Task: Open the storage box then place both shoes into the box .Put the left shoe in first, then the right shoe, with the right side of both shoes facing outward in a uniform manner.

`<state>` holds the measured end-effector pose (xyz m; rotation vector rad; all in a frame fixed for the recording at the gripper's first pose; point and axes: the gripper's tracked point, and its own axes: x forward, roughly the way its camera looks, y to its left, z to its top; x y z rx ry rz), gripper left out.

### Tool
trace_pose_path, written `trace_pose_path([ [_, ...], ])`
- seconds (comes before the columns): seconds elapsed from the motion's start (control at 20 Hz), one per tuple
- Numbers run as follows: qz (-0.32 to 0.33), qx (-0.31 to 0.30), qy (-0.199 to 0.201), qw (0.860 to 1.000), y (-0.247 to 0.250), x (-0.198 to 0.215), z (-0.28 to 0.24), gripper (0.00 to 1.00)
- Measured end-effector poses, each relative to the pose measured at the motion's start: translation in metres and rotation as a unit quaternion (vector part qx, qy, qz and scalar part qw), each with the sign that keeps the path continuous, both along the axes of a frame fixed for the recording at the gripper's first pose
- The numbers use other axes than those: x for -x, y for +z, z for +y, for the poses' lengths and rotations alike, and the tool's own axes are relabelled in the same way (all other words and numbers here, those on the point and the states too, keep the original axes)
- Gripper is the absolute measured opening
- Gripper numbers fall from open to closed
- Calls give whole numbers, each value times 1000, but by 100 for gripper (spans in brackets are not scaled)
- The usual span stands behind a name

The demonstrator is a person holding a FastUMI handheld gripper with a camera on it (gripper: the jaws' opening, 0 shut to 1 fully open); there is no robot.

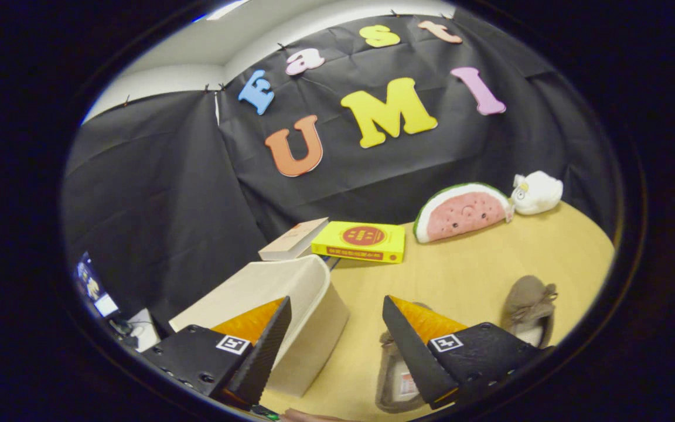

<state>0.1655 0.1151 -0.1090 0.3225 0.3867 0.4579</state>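
Fingers of the hand-held gripper (336,340) were spread, empty, above the nearer brown shoe (395,375); the cream storage box (308,328) beside needed approaching squarely.

Open lane between box and shoes

We see bare desk (460,275) ahead of the wide-open tool (337,346); the storage box (302,316) crowds one finger, a brown shoe (396,375) the other.

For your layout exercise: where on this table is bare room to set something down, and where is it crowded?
Bare table lies between the yellow book, the watermelon toy and the shoes. Crowded: the storage box, beside the open tool, with a shoe behind its right finger.
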Motion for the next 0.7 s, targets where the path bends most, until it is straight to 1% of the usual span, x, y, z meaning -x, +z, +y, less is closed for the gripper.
trace_pose_path([
  [0.1, 22, -53, 34, 998, -2, -9, 16, 95],
  [0.3, 74, -107, 88, 988, -21, -24, 43, 95],
  [0.35, 99, -130, 103, 981, -27, -26, 48, 95],
  [0.45, 163, -186, 128, 961, -36, -22, 58, 95],
  [0.5, 187, -212, 136, 950, -38, -23, 65, 93],
  [0.55, 203, -230, 144, 941, -37, -21, 67, 93],
  [0.7, 242, -261, 158, 921, -41, -24, 72, 93],
])
